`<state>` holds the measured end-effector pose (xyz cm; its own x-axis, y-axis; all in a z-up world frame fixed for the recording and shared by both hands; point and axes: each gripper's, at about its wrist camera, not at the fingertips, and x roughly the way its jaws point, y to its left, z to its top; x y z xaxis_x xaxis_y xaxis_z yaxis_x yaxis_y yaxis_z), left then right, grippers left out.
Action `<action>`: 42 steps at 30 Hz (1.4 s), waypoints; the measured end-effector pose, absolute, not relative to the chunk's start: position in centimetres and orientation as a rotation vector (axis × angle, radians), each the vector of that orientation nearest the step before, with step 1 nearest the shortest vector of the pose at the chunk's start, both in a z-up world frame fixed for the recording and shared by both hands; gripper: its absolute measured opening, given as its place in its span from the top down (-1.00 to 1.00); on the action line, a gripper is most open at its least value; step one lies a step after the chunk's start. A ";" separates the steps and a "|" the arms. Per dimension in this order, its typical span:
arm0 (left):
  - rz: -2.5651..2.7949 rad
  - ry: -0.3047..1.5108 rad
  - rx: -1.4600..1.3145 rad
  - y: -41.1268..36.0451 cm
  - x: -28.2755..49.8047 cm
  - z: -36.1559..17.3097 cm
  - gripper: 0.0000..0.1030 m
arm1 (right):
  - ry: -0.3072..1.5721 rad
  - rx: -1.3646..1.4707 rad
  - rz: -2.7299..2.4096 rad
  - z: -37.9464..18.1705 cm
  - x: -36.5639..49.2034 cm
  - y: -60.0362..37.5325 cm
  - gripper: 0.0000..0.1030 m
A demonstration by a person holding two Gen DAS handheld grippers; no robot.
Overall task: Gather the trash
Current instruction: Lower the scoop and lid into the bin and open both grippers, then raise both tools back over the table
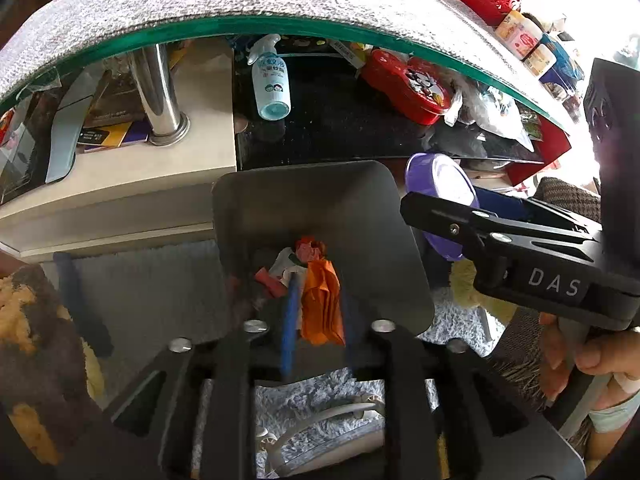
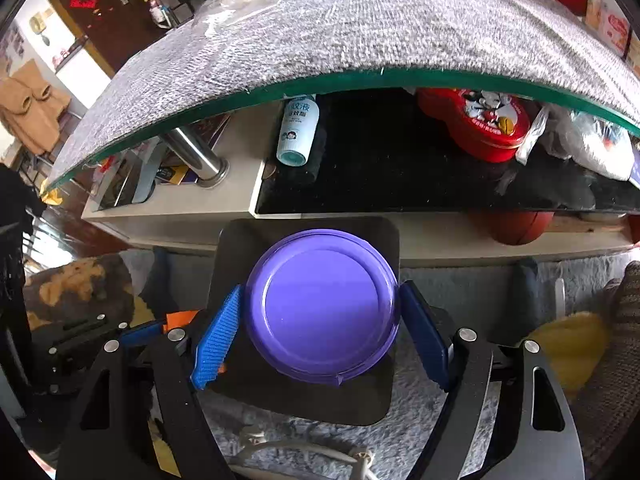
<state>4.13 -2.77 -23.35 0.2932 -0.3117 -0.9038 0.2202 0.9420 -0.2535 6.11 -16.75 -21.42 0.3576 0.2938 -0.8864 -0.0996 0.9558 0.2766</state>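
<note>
Below the glass table edge (image 1: 248,26), over the steel bin (image 1: 320,216), the left gripper (image 1: 316,320) is seen part-spread with the upright orange wrapper (image 1: 322,304) loose between its pads, while beside it the right gripper (image 2: 320,328) clamps a purple lid (image 2: 322,312) above the bin mouth.

Home living room, glass coffee table (image 2: 280,90), shaggy rug (image 2: 420,432), cluttered shelf (image 1: 360,136)

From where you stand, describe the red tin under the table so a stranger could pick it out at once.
Start at the glass tabletop with the grey mat on it, then look beneath to the black shelf. Toward its right end lies the red tin. Unlike the white spray bottle to its left and the clear plastic bags on its right, its lid bears cartoon characters.
</note>
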 end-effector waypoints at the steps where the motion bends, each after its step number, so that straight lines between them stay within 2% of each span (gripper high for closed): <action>1: -0.351 1.224 -0.088 -2.7 4.2 -23.4 0.40 | 1.190 0.193 0.260 -21.6 6.2 -16.7 -0.56; 3: -0.344 1.223 -0.086 -2.6 4.3 -23.3 0.27 | 1.200 0.213 0.258 -21.9 6.3 -16.9 -0.57; 8: -0.302 1.211 -0.086 -1.8 4.6 -22.9 -0.11 | 1.185 0.227 0.209 -21.6 6.5 -18.0 -0.82; 11: -0.270 1.201 -0.083 -1.3 4.8 -22.3 -0.23 | 1.183 0.244 0.187 -21.2 6.7 -18.8 -0.82; 13: -0.243 1.186 -0.077 -0.9 4.9 -21.5 -0.43 | 1.179 0.259 0.173 -20.8 6.8 -19.3 -0.82; 18: -0.193 1.099 -0.068 0.1 5.5 -17.5 -0.69 | 1.132 0.280 0.157 -18.1 7.1 -20.5 -0.83; 24: -0.196 1.011 -0.065 0.1 6.6 -12.6 -0.83 | 1.032 0.270 0.186 -12.9 8.4 -20.7 -0.87; 26: -0.194 0.987 -0.062 0.1 7.1 -11.3 -0.84 | 0.995 0.252 0.188 -11.0 9.3 -20.7 -0.93; 33: -0.173 0.936 -0.014 0.0 10.5 -7.7 -0.84 | 0.910 0.167 0.173 -6.4 12.8 -20.3 -0.93; 42: -0.136 0.909 -0.019 1.4 15.4 -5.8 -0.84 | 0.860 0.137 0.150 -4.1 18.5 -20.0 -0.93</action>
<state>15.43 1.45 -5.75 0.6066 -0.1254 -0.7851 0.1097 0.9912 -0.0736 18.45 -20.05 -4.15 0.6431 0.1861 -0.7429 -0.0757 0.9807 0.1801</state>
